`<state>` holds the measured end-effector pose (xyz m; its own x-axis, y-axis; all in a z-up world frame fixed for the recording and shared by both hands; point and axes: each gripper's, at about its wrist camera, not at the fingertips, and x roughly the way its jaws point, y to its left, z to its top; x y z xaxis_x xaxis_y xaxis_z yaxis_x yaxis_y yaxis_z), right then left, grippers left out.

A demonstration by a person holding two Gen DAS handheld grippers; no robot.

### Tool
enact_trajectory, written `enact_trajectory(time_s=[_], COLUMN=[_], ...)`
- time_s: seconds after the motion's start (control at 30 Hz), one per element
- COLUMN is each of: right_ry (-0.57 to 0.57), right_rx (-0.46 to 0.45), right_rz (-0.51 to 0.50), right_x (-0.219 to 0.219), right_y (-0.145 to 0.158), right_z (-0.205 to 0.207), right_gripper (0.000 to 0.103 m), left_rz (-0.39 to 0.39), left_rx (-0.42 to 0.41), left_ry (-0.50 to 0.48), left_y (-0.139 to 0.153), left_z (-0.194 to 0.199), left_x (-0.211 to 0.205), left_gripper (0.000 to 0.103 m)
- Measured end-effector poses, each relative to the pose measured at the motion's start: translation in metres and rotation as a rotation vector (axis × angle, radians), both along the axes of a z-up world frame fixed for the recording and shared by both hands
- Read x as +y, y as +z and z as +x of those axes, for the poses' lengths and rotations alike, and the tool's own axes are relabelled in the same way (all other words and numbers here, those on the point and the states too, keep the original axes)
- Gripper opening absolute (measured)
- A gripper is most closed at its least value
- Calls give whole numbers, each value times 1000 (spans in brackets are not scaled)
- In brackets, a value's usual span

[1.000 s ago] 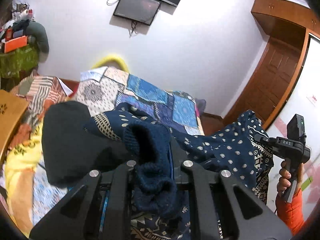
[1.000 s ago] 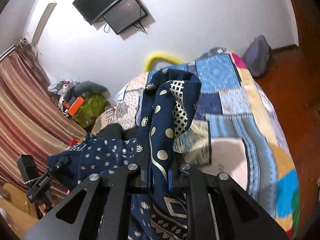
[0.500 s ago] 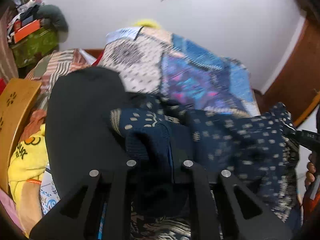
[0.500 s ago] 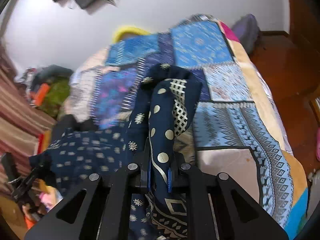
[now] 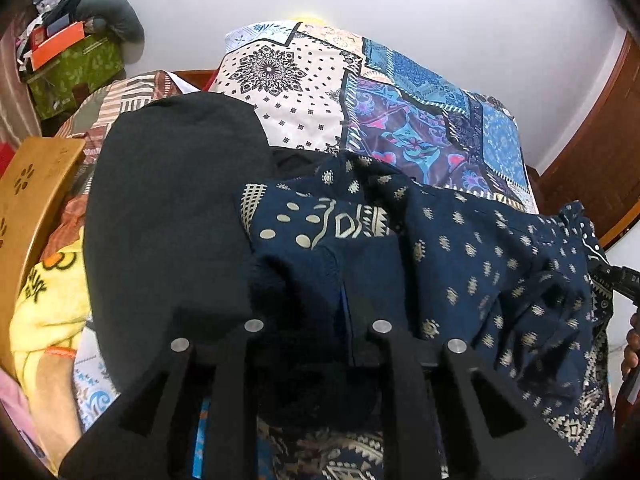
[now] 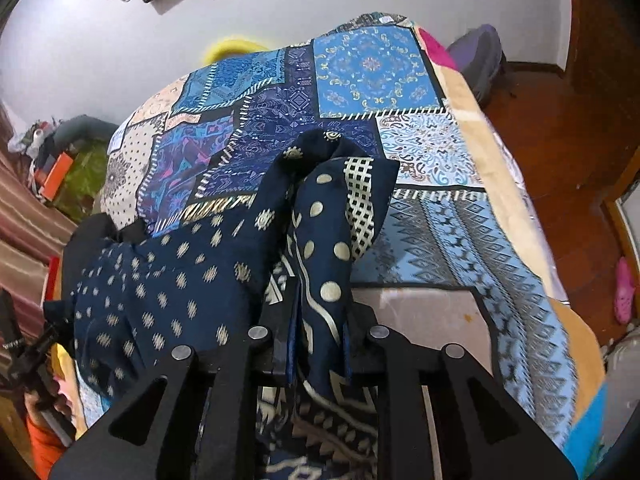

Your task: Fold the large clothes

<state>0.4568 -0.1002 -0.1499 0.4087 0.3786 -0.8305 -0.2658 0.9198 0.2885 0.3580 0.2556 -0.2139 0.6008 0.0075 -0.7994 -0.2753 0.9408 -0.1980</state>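
Note:
A large navy garment with a gold print (image 5: 480, 264) hangs stretched between my two grippers, above a bed with a patchwork cover (image 5: 420, 92). My left gripper (image 5: 316, 304) is shut on a bunched corner of the garment. My right gripper (image 6: 318, 300) is shut on another bunched corner (image 6: 332, 216), which sticks up past the fingers. The cloth spans toward the other gripper in each view; it also shows in the right wrist view (image 6: 168, 280). The fingertips of both grippers are hidden by the cloth.
A black cloth (image 5: 172, 200) lies on the bed to the left of the garment. A wooden board (image 5: 28, 200) and yellow blanket (image 5: 48, 300) are at the left. Green box with clutter (image 5: 76, 68) stands in the corner. Wooden floor (image 6: 568, 152) lies right of the bed.
Both grippers have tipped and moved down toward the bed with the garment held between them. The wall screens have slid out of the top of the views, and more of the bed shows.

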Motion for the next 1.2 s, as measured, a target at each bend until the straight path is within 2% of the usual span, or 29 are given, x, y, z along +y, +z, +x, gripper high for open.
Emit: enact_trajectory(time_s=[0.17, 0.37, 0.43, 0.5, 0.67, 0.73, 0.83, 0.87, 0.9, 0.97, 1.07, 1.2], right_ry=[23, 73, 86, 94, 127, 148, 177, 179, 181, 189, 196, 183], right_rx=[-42, -88, -120, -152, -232, -252, -268, -273, -274, -261, -233, -198], right_rz=[-70, -64, -75, -88, -112, -128, -138, -137, -139, -148, -153, -181], right_x=[-5, -16, -19, -19, -20, -19, -19, -20, -20, -19, -21, -26], right_y=[27, 63, 73, 81, 97, 99, 97, 96, 94, 88, 76, 59], right_z=[-29, -74, -92, -109, -150, -167, -188, -195, -201, -211, -225, -240], right_gripper=[16, 17, 20, 31, 50, 53, 63, 66, 67, 67, 67, 67], left_rz=[-14, -10, -1, 13, 70, 66, 45, 39, 32, 34, 26, -33], left_rx=[6, -27, -40, -53, -72, -67, -62, -62, -59, -44, -13, 48], left_ry=[-2, -8, -15, -24, -50, -53, -54, -55, -62, -75, -97, -110], left_y=[16, 46, 55, 64, 77, 77, 75, 74, 73, 69, 58, 35], left_z=[-20, -57, -71, -86, -123, -136, -156, -162, -169, -186, -209, -234], left_x=[-1, -6, -8, -11, -19, -19, -19, -19, -20, -23, -27, -31], left_gripper=[17, 17, 17, 17, 18, 20, 23, 27, 31, 44, 48, 49])
